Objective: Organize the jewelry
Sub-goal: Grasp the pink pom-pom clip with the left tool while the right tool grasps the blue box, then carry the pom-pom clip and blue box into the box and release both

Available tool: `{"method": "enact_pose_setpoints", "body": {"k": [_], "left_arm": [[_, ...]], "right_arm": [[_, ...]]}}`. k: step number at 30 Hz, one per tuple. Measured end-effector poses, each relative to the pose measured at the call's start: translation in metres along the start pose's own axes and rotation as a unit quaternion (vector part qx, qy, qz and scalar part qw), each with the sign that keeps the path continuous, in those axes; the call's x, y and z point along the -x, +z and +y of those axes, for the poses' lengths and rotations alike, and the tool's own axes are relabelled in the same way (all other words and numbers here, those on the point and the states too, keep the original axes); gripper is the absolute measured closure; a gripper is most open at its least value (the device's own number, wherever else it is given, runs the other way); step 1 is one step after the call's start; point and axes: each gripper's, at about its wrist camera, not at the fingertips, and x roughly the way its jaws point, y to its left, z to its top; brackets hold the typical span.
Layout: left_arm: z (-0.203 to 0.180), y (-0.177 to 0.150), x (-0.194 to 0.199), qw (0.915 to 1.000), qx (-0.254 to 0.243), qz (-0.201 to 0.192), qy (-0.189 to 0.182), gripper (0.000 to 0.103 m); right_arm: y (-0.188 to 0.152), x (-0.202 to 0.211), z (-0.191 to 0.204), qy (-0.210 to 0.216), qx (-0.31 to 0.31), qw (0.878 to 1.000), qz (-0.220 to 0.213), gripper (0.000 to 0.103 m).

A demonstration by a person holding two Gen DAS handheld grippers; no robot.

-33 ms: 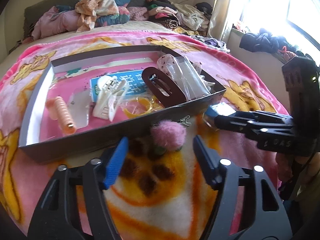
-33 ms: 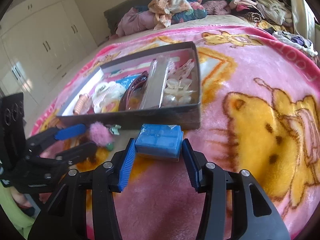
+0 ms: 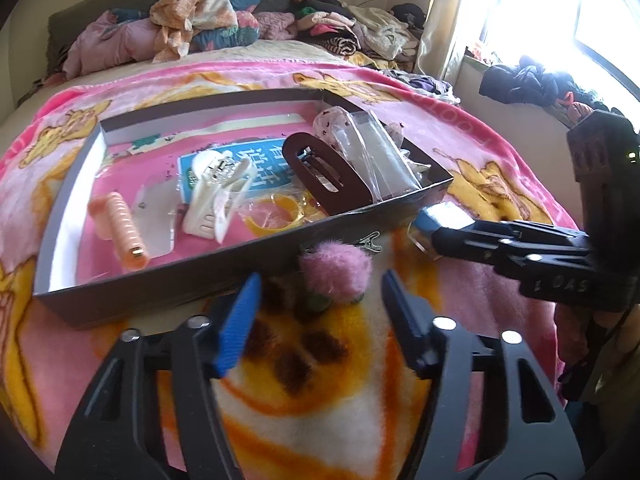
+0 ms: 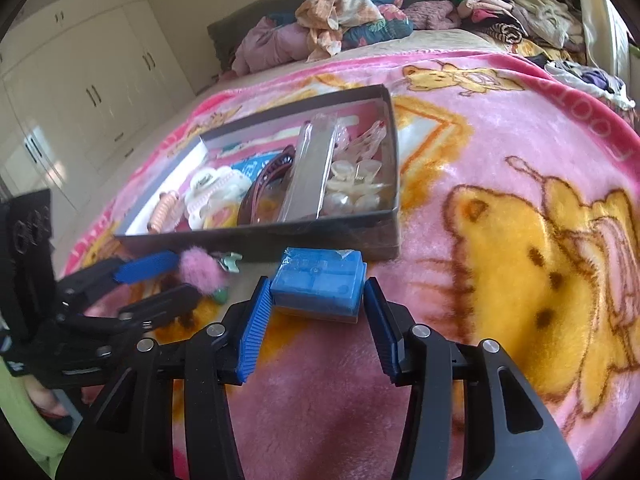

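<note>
A shallow dark box lies on the pink blanket and holds hair clips, a white claw clip, a brown barrette and clear packets. A pink pompom clip lies on the blanket just outside the box's near wall, ahead of my open left gripper. My right gripper is open, with its fingers either side of a blue plastic case that rests on the blanket; touch is unclear. The pompom and left gripper show in the right wrist view.
The pink cartoon blanket covers the bed. Heaps of clothes lie at the head of the bed. A window sill with dark clothes is on the right. White wardrobes stand on the left.
</note>
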Motion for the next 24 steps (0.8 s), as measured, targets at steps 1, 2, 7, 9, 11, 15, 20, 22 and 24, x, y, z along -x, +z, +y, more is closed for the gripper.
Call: {"method": "enact_pose_setpoints", "body": {"k": [1,2,7,9,11,15,20,22,24], "left_arm": [[0.000,0.000,-0.002,1.0000,0.001,0.002,-0.001,0.065],[-0.001,0.000,-0.002,1.0000,0.001,0.003,0.000,0.075],[-0.003,0.000,-0.004,0.9999,-0.005,0.008,-0.007,0.087],[-0.003,0.000,0.000,0.9999,-0.004,0.005,-0.009,0.088],[-0.003,0.001,0.007,0.9999,-0.003,-0.002,-0.011,0.088],[0.000,0.003,0.021,0.9997,0.003,-0.018,-0.014,0.088],[0.008,0.009,0.036,0.9994,0.011,-0.031,-0.013,0.088],[0.010,0.010,0.041,0.9992,0.013,-0.037,-0.009,0.089],[0.014,0.012,0.045,0.9989,0.017,-0.044,-0.006,0.089]], "right_arm": [[0.001,0.003,0.000,0.002,0.000,1.000,-0.003,0.058],[0.003,0.005,0.000,0.003,0.000,1.000,-0.007,0.058],[0.008,0.018,0.003,0.009,0.008,1.000,-0.021,0.058],[0.009,0.021,0.005,0.009,0.012,1.000,-0.025,0.058],[0.010,0.023,0.007,0.010,0.014,0.999,-0.029,0.058],[0.013,0.027,0.013,0.013,0.022,0.999,-0.036,0.058],[0.016,0.030,0.022,0.017,0.034,0.998,-0.042,0.058],[0.017,0.031,0.028,0.020,0.039,0.998,-0.045,0.058],[0.018,0.032,0.033,0.024,0.044,0.998,-0.047,0.058]]}}
